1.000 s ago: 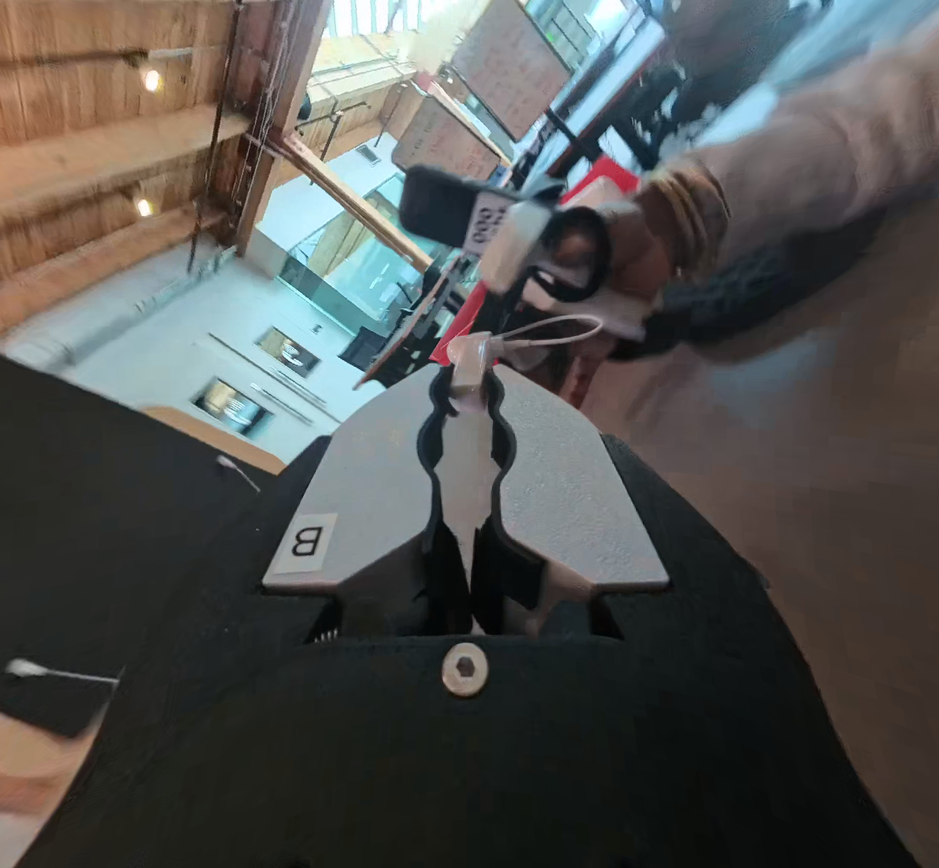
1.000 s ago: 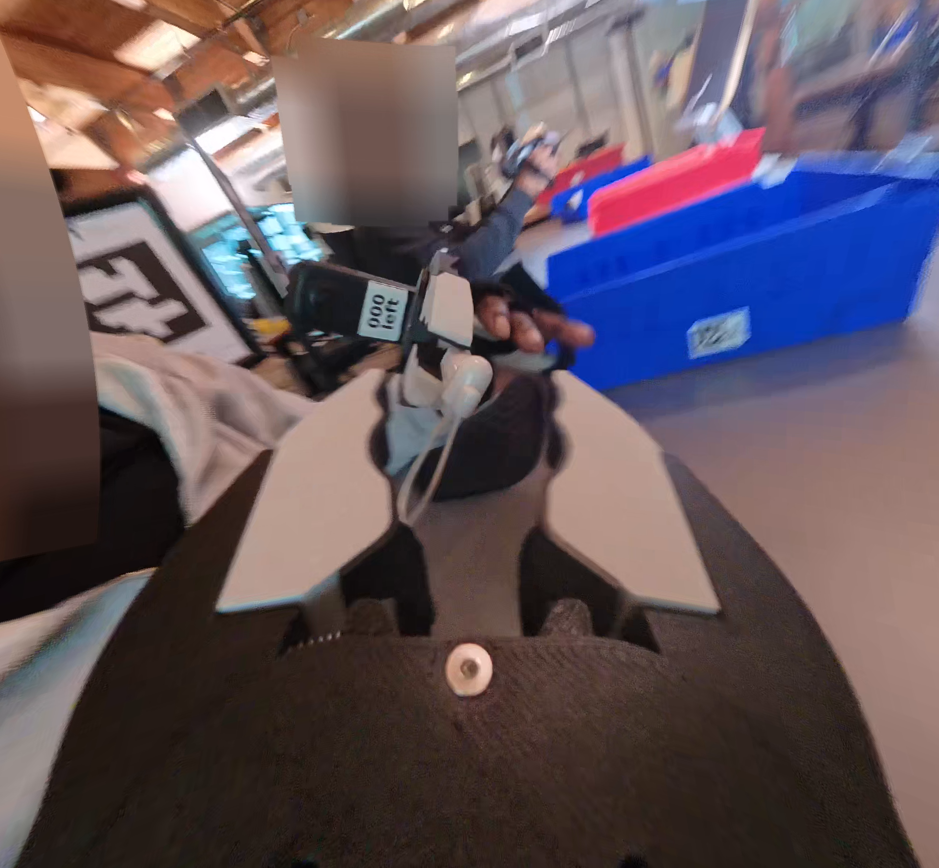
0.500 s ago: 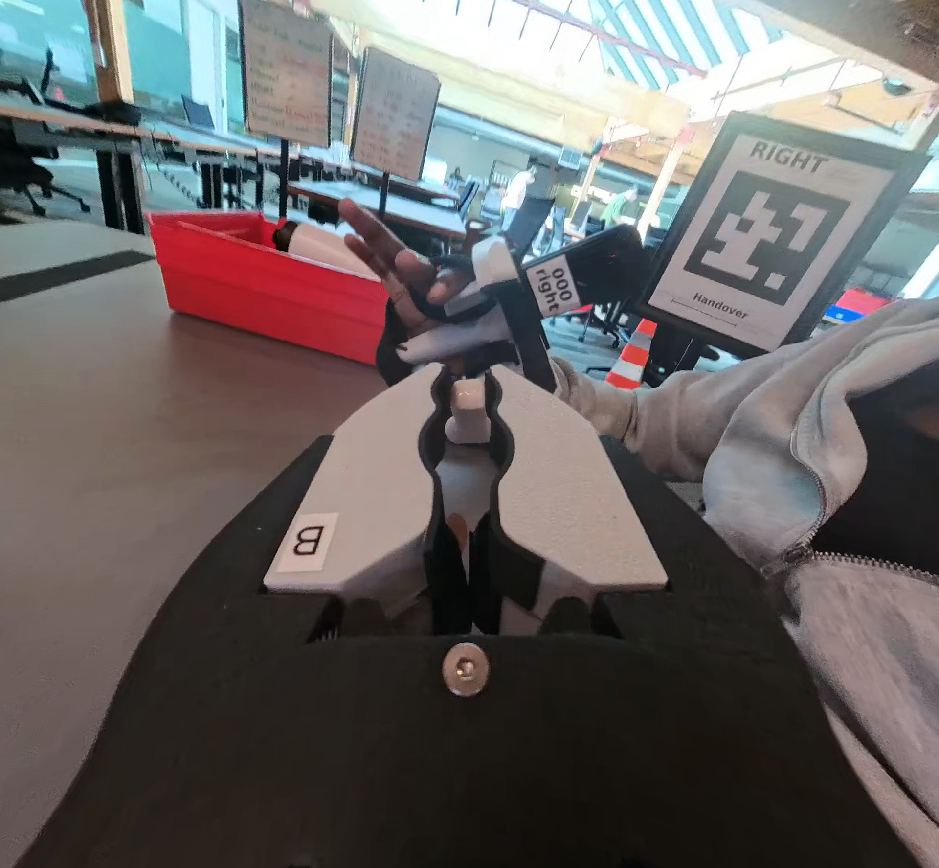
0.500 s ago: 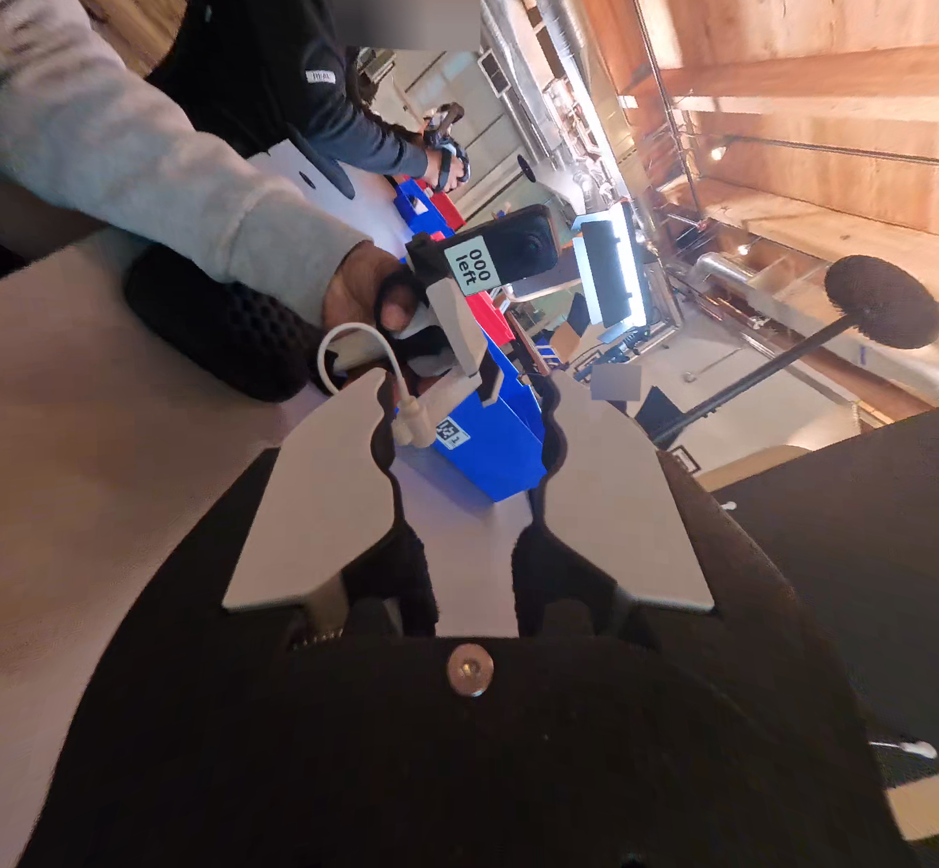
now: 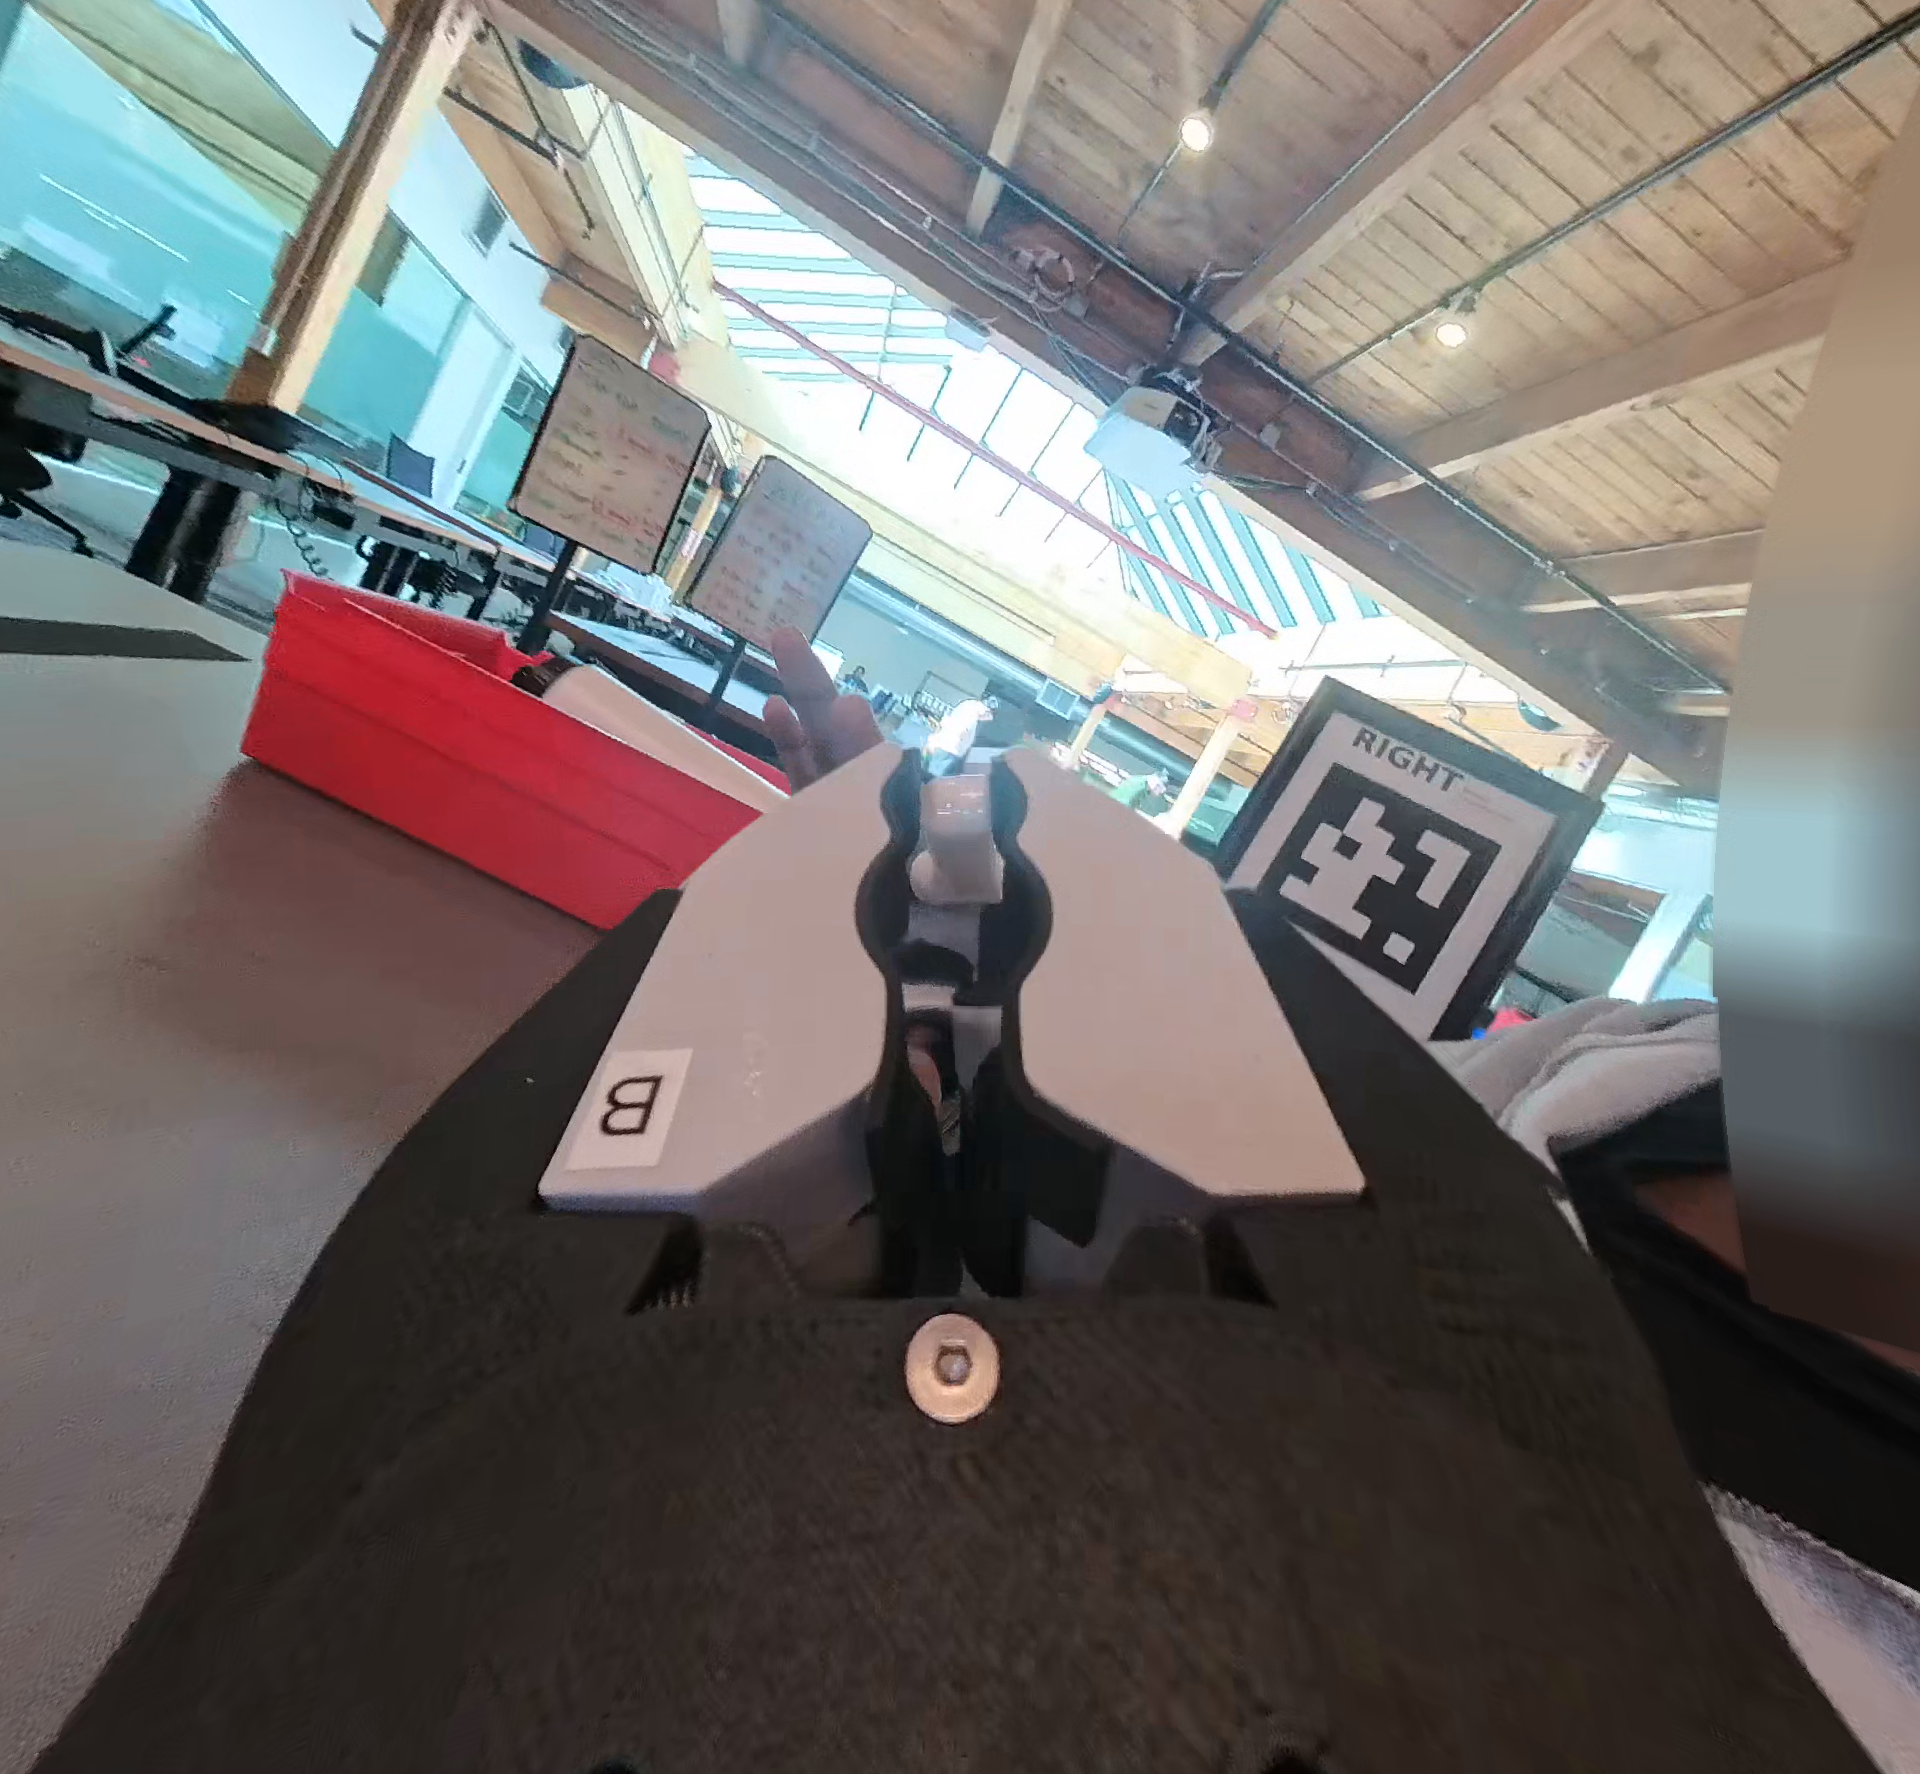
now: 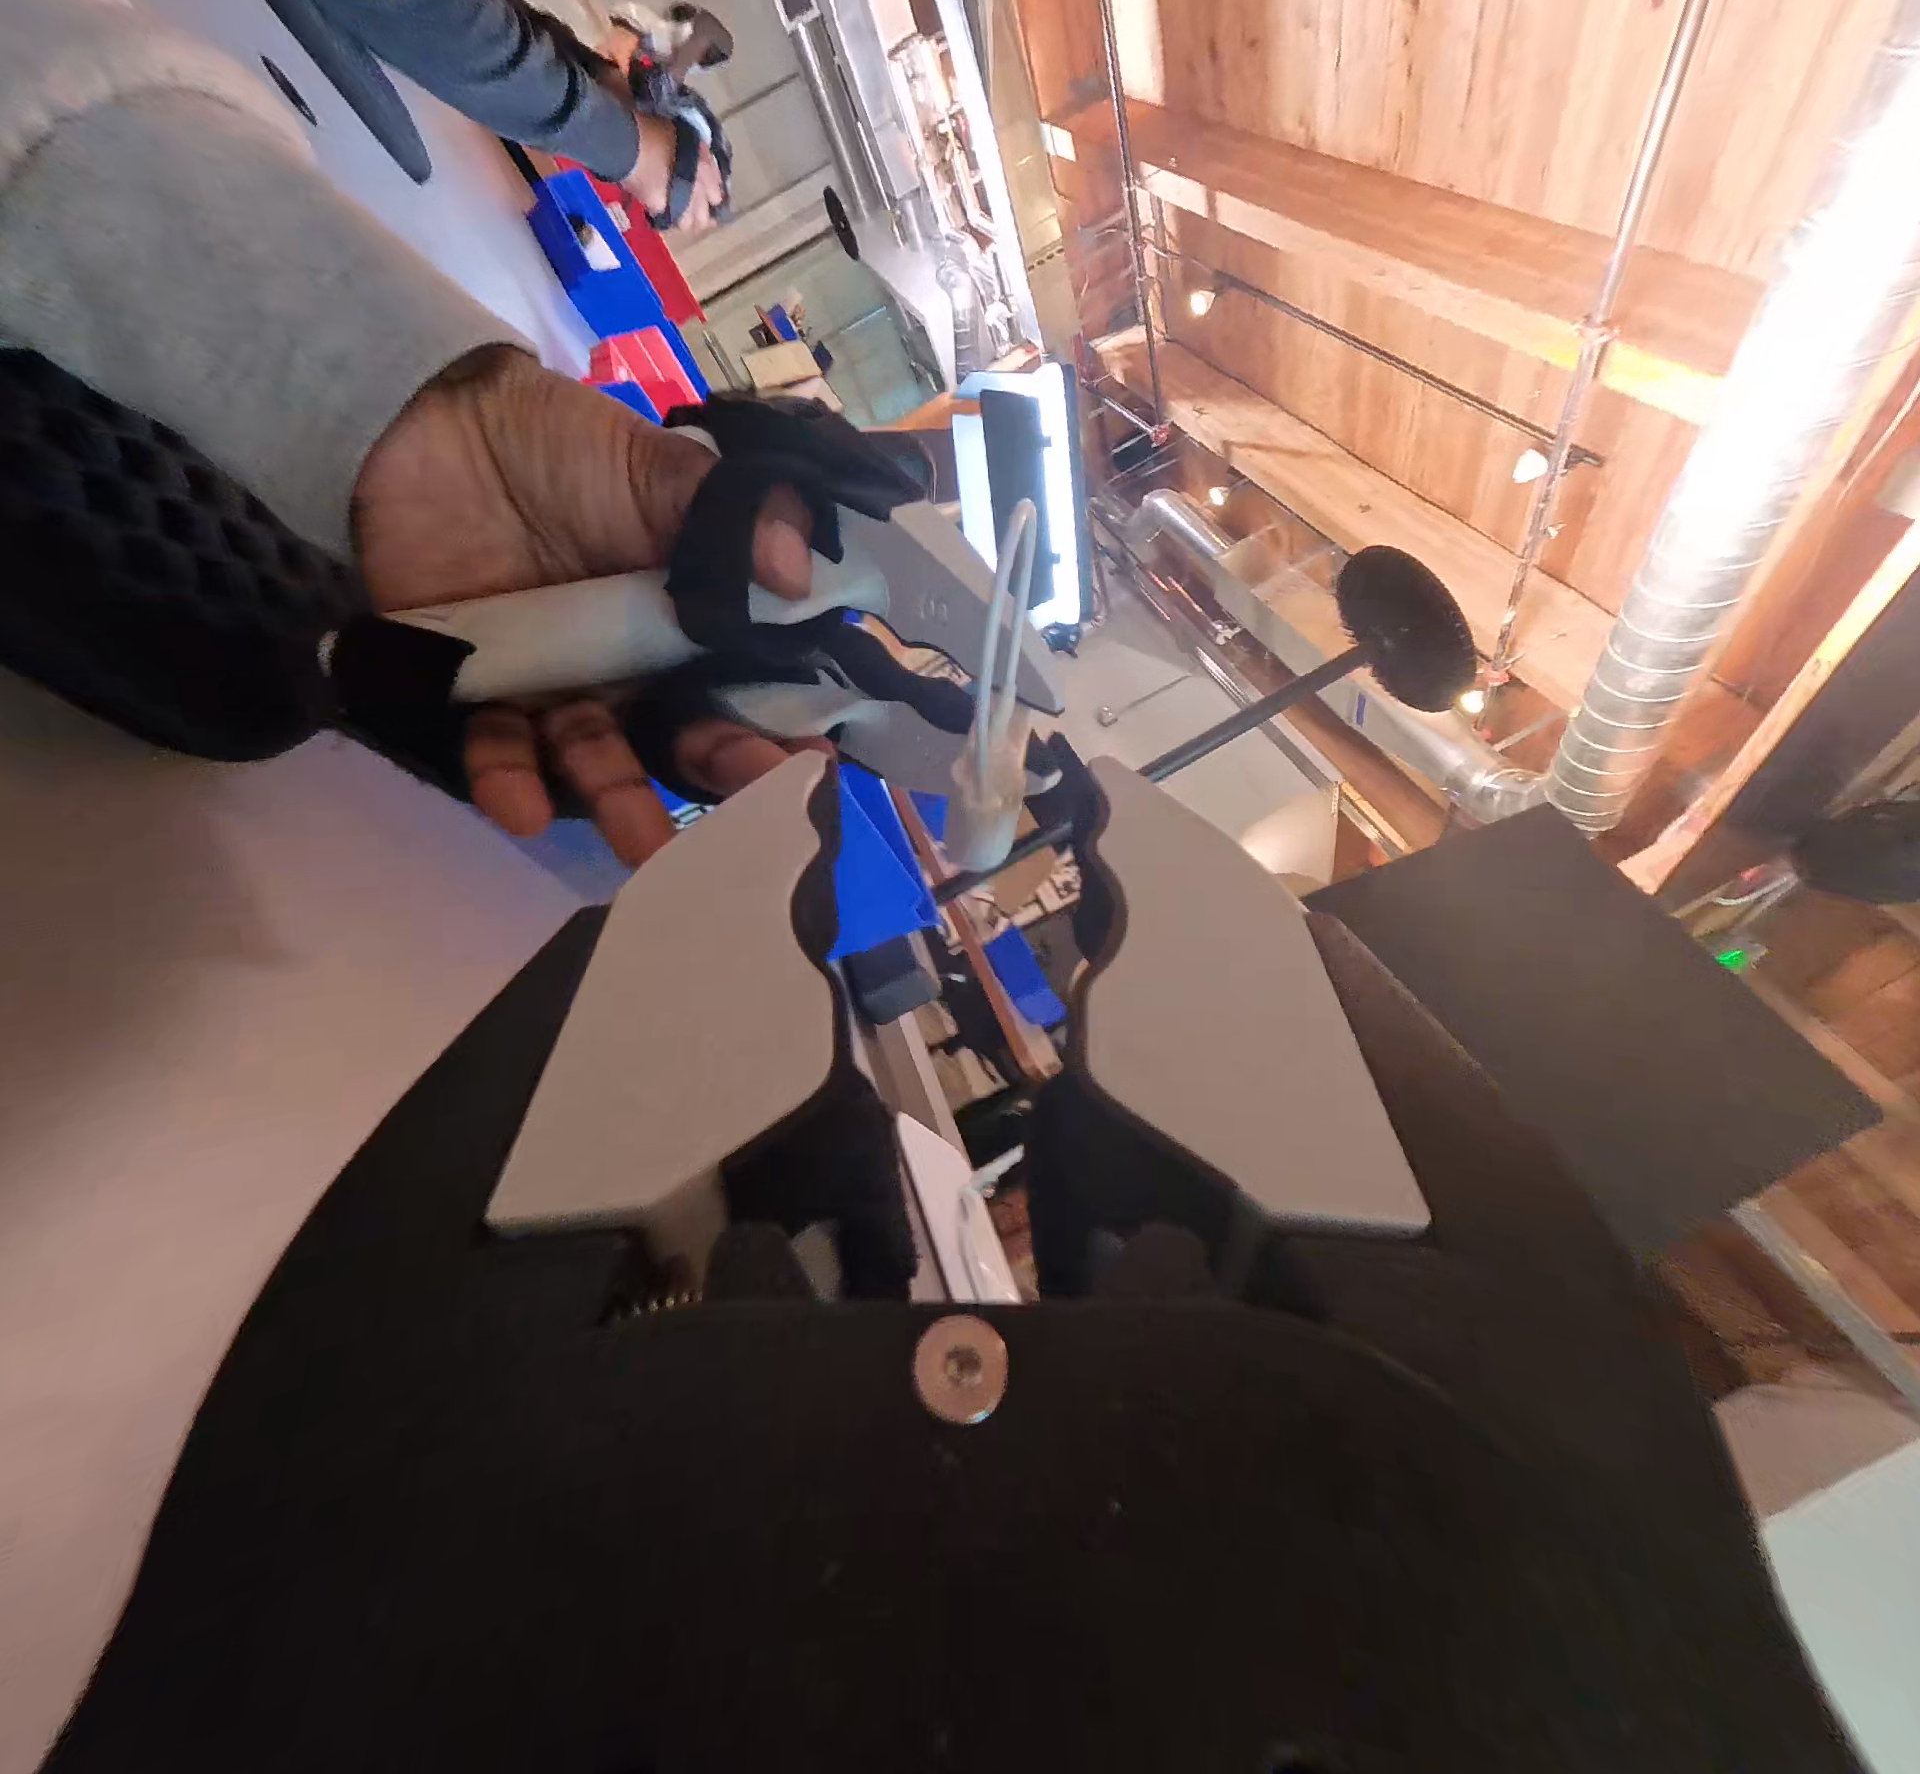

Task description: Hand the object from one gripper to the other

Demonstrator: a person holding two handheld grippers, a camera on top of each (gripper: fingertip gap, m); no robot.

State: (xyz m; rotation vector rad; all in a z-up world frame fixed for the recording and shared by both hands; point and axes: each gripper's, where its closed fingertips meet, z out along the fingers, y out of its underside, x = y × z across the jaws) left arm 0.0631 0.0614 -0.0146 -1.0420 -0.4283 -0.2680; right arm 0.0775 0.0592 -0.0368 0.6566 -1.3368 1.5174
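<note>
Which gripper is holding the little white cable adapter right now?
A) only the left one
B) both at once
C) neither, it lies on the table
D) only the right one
A: the left gripper is shut on the white adapter, while the right gripper stands open around it.

The left gripper [image 5: 958, 794] holds a small adapter [image 5: 961, 846] between its fingertips. Ahead to its left, a bin [image 5: 468, 768] sits on the table [image 5: 208, 997]. A marker sign [image 5: 1403, 877] stands ahead to its right. In the right wrist view, the adapter [image 6: 987, 805] hangs between the fingertips of the right gripper [image 6: 961, 794], touching neither.
</note>
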